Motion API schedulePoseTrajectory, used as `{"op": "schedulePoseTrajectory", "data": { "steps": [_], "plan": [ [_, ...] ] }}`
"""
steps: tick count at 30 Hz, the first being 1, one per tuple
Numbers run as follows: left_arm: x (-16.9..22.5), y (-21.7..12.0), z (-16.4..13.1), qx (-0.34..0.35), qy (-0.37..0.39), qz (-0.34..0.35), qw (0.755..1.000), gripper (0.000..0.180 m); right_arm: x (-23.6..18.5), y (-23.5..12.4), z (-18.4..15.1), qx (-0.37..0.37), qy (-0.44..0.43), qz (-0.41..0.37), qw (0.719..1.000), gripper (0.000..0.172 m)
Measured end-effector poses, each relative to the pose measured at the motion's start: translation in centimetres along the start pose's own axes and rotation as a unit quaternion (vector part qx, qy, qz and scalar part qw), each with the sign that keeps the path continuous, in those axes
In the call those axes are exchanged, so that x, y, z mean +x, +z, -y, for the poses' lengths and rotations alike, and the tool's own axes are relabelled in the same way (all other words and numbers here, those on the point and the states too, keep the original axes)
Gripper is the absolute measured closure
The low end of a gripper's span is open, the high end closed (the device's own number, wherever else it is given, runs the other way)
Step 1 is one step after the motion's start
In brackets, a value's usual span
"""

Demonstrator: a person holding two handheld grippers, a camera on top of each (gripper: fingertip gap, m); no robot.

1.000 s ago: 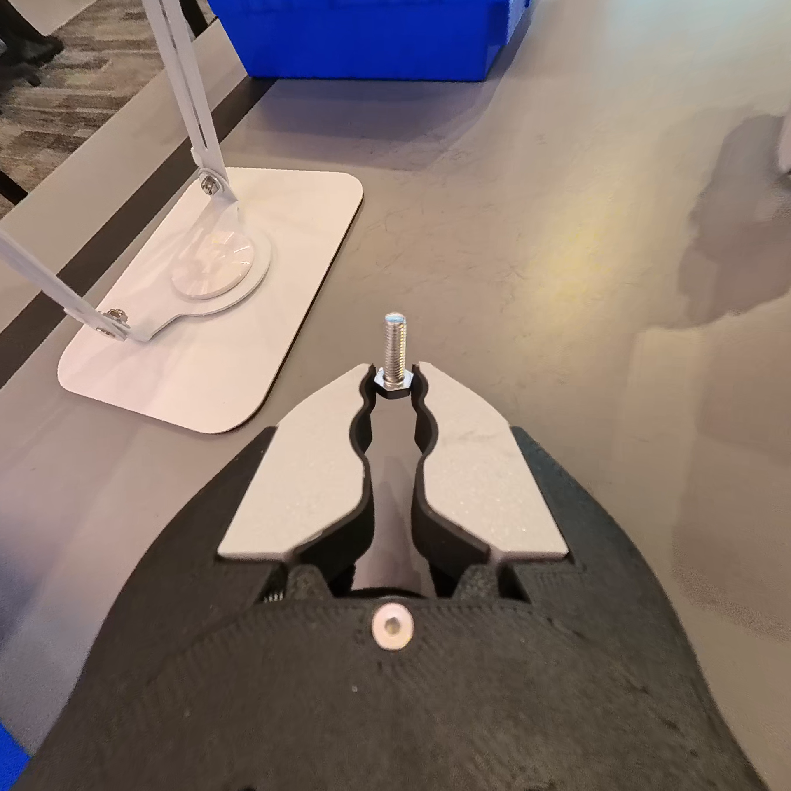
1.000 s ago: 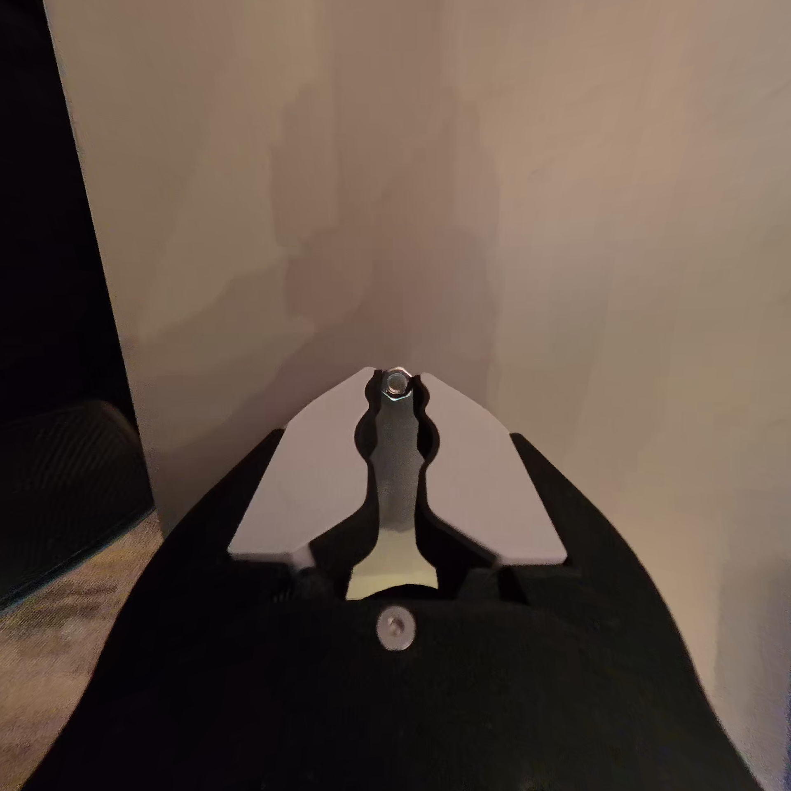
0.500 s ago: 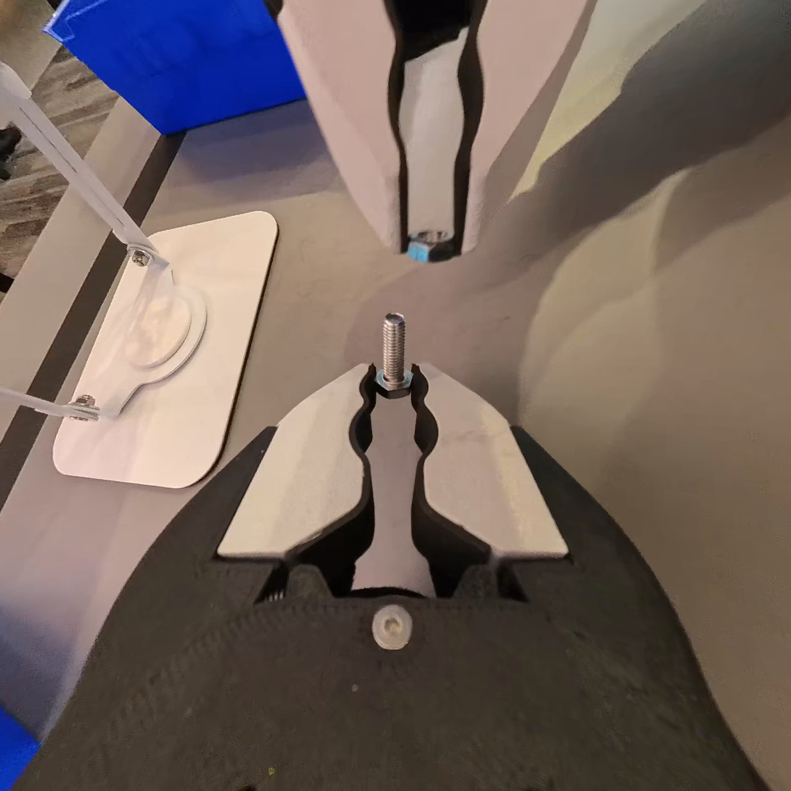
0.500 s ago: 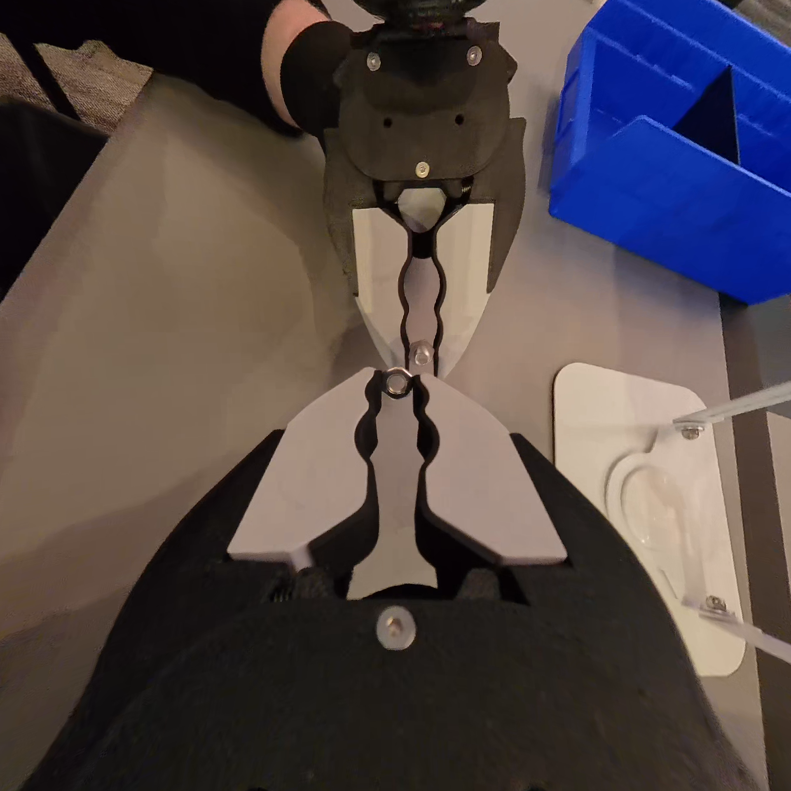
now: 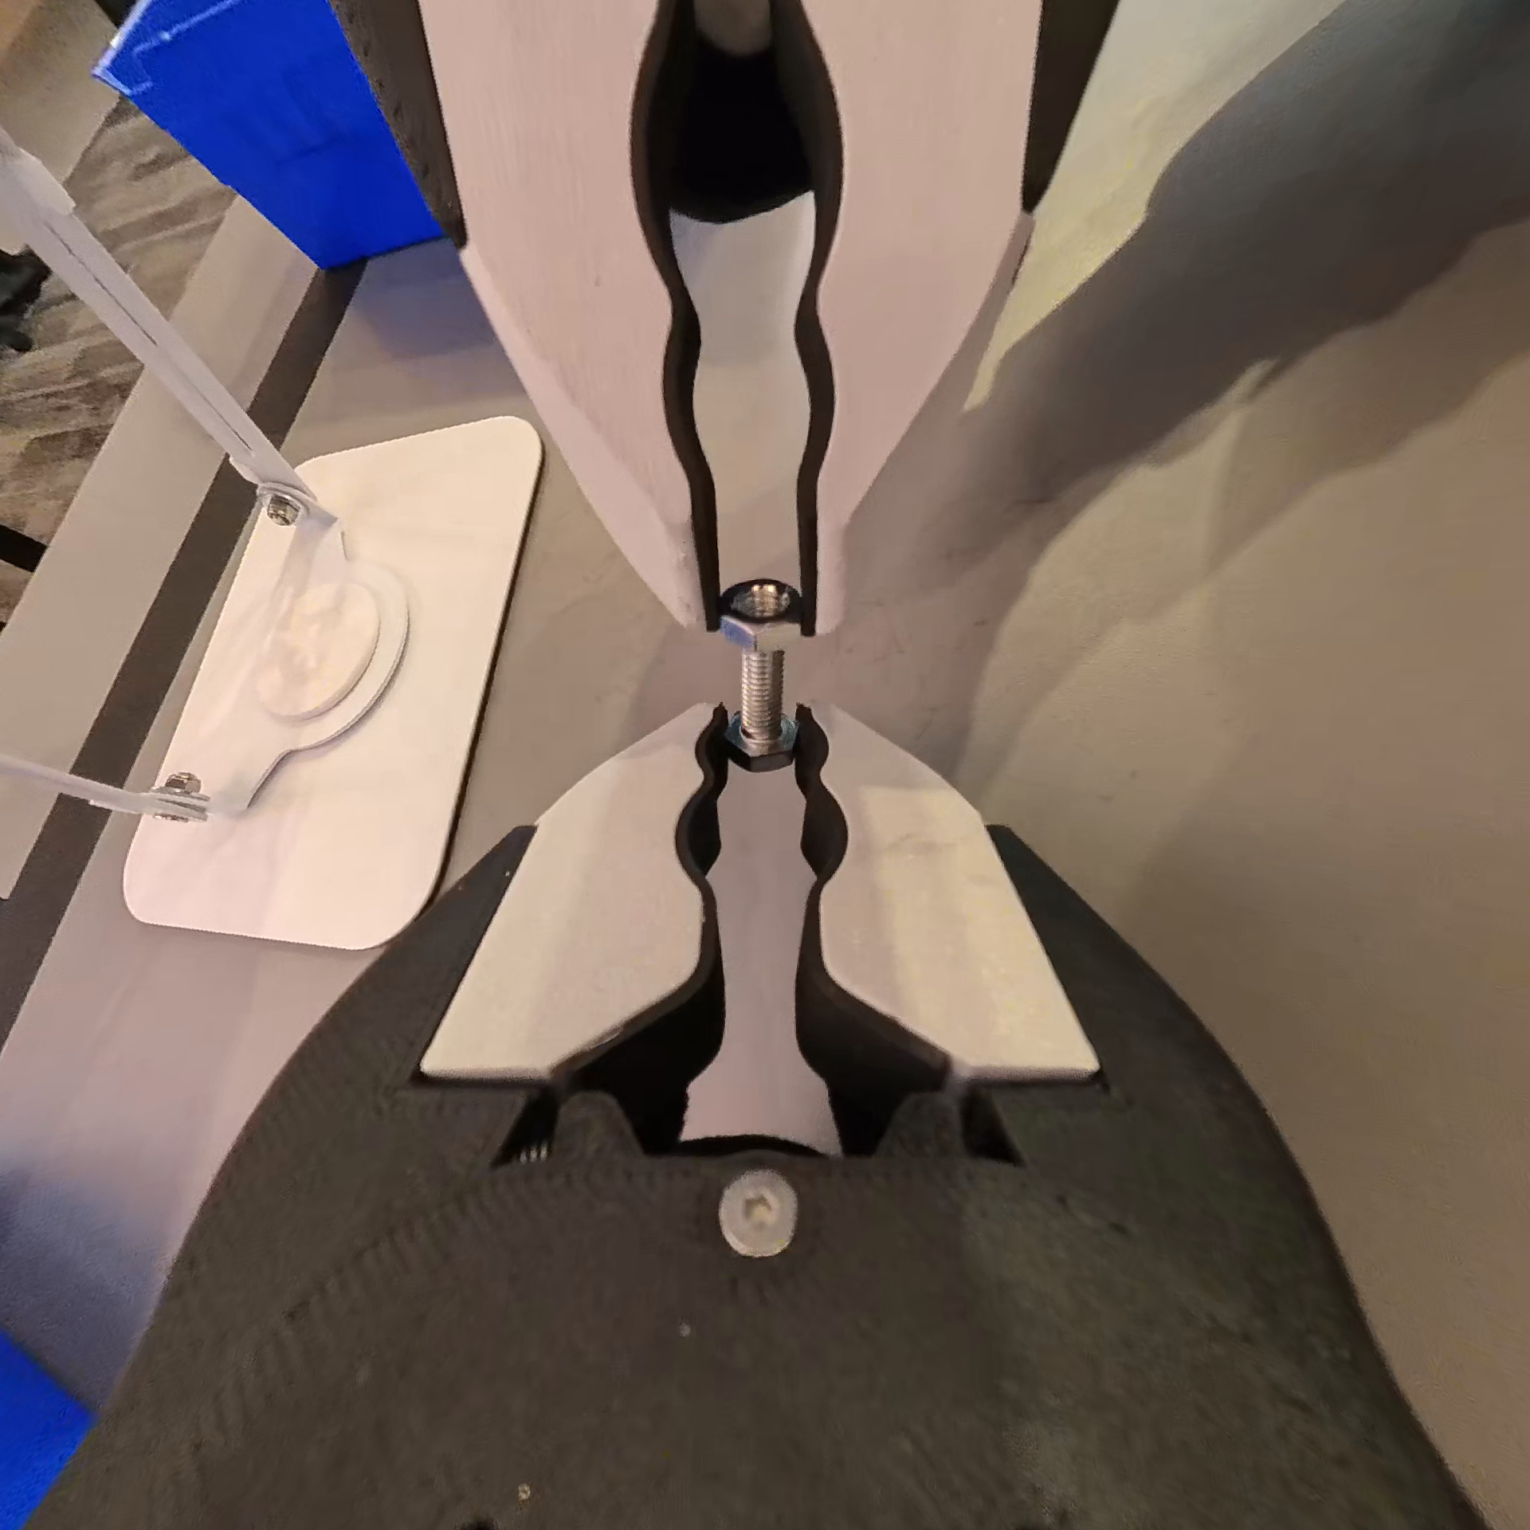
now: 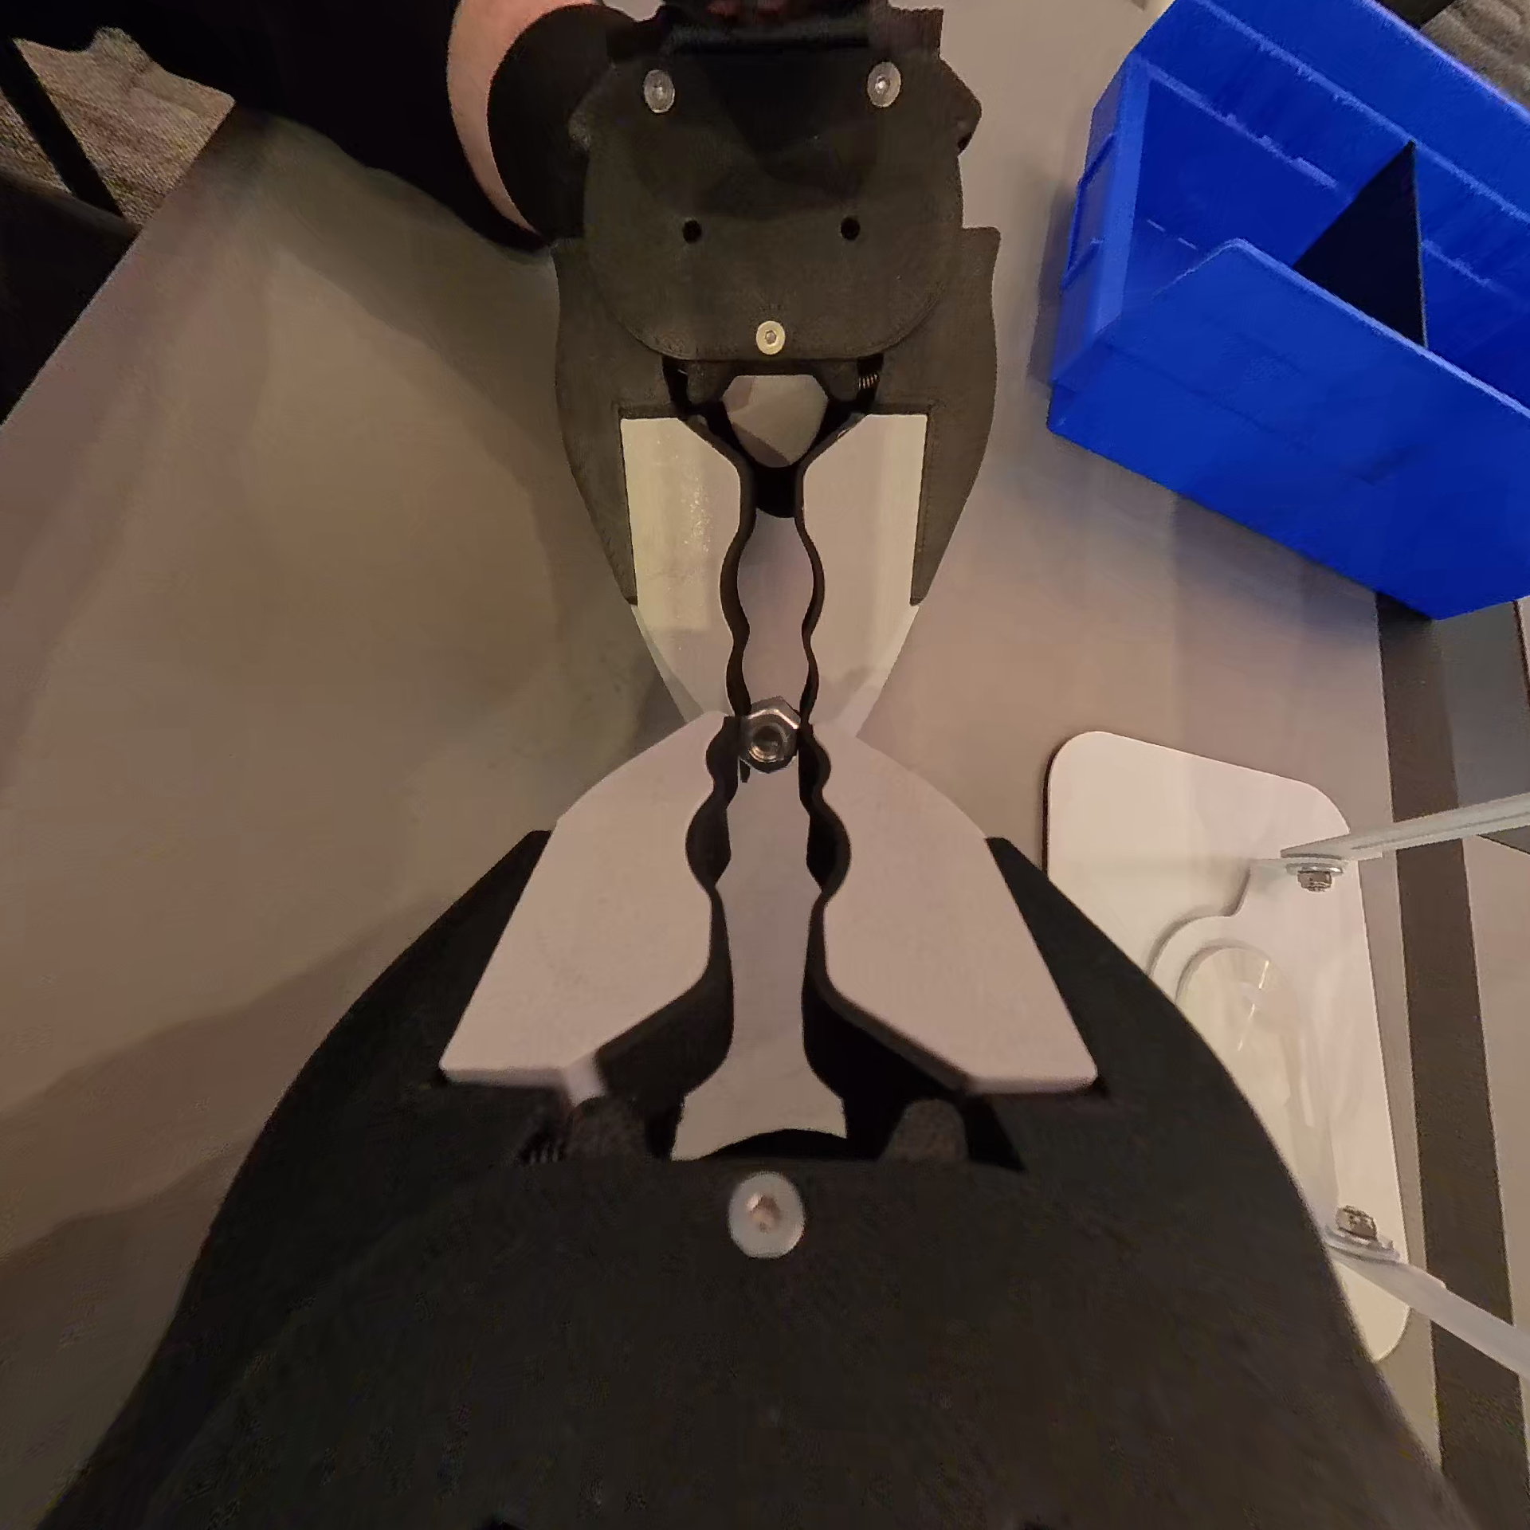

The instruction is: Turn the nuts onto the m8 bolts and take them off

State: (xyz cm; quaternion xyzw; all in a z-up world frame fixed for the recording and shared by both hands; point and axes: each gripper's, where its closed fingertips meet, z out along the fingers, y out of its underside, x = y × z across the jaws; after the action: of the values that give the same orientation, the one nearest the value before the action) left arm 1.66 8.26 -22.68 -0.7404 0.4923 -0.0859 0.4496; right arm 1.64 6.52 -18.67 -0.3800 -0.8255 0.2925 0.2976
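Jaws of the left gripper (image 5: 758, 728) were clamped on the hex head of the bolt (image 5: 757, 694), pads pressing both flats, threaded shank pointing straight out past the fingertips. Jaws of the right gripper (image 5: 760, 617) were clamped on a loose silver nut (image 5: 759, 614), its bore facing the bolt's tip. Nut sat right at the end of the shank, touching or just about; whether a thread had caught could not be told. From the right wrist view the nut (image 6: 768, 739) hid the bolt entirely, which suggested bore and shank were close to one line.

Judged step: starting the nut on the thread. To do it well, keep the nut face square to the bolt, press only lightly along the shank, and ease the nut backward until it drops into the thread before turning it on. Left grip should hold the head steady against the twist. A tilted nut risked cross-threading.

Beyond the bolt: grey desk (image 5: 1242, 745) beneath, white stand base (image 5: 397, 662) to the bolt's left, blue bin (image 5: 273, 141) farther off on that side.
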Motion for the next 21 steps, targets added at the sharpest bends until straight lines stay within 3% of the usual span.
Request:
{"op": "schedulePoseTrajectory", "data": {
  "steps": [12, 18, 21],
  "plan": [
    [-1.8, 0.1, -0.2, -0.007, -0.015, 0.055, 0.998, 0.165, 1.6, 0.1, -0.2, 0.017, 0.048, -0.043, 0.998, 0.158],
    [-4.2, 0.2, -1.4, -0.051, -0.012, 0.139, 0.989, 0.165, 3.7, 0.7, -0.8, 0.028, 0.151, -0.094, 0.984, 0.158],
    [-5.3, 0.3, -2.4, -0.087, -0.001, 0.179, 0.98, 0.165, 4.6, 1.5, -1.5, 0.031, 0.237, -0.119, 0.964, 0.158]
  ]
}}
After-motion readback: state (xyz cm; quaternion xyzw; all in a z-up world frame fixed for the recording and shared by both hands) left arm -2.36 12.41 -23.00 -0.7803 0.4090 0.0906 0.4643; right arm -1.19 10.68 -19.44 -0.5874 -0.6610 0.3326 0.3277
